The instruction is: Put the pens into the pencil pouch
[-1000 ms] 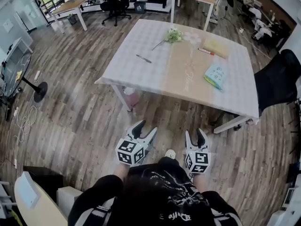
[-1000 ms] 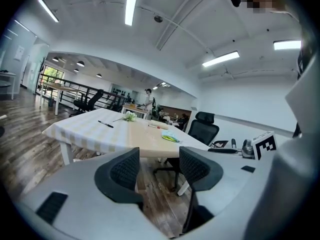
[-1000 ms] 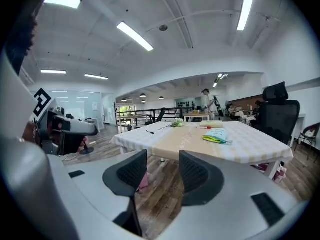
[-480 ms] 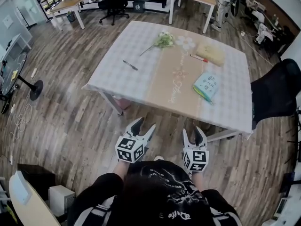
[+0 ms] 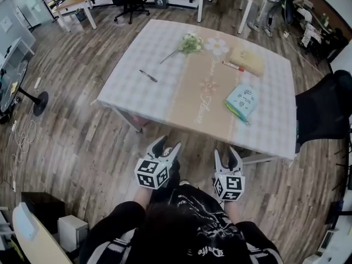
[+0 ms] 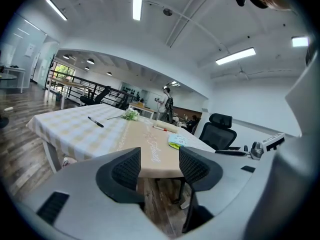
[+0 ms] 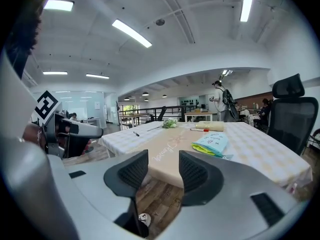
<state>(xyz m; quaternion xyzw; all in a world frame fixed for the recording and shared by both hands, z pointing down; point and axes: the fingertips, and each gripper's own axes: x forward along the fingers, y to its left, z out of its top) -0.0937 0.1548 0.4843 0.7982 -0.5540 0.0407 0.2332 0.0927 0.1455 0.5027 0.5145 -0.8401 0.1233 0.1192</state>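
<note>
My left gripper [image 5: 168, 143] is wide open with nothing between its jaws; in the left gripper view only floor and the table's near edge show in the gap. My right gripper [image 5: 226, 153] is also empty. Its jaws have just been closing a little, but they stand clearly apart. Both hang short of the table's near edge, over the floor, pointing towards the table [image 5: 137, 98].

I judge the task hasn't begun: this is the approach, and no pen is in reach. The black pen [image 5: 148, 75] lies alone on the table's left side. The red pen [image 5: 233, 66] lies at the table's far right, just beside a tan soft case [image 5: 248, 61]. A pale blue flat packet [image 5: 242, 100] sits on the table's right, nearer my edge. I can't tell which of those two is the pencil pouch. Next I need to reach the table, then bring one gripper low over a pen, jaws across its barrel.

The table wears a pale checked cloth with a tan runner down its middle, and a flower sprig [image 5: 190, 43] lies at its far side. Round the table is wood-plank floor, with a black office chair [image 5: 324, 109] off its right edge and other desks beyond its far edge.
</note>
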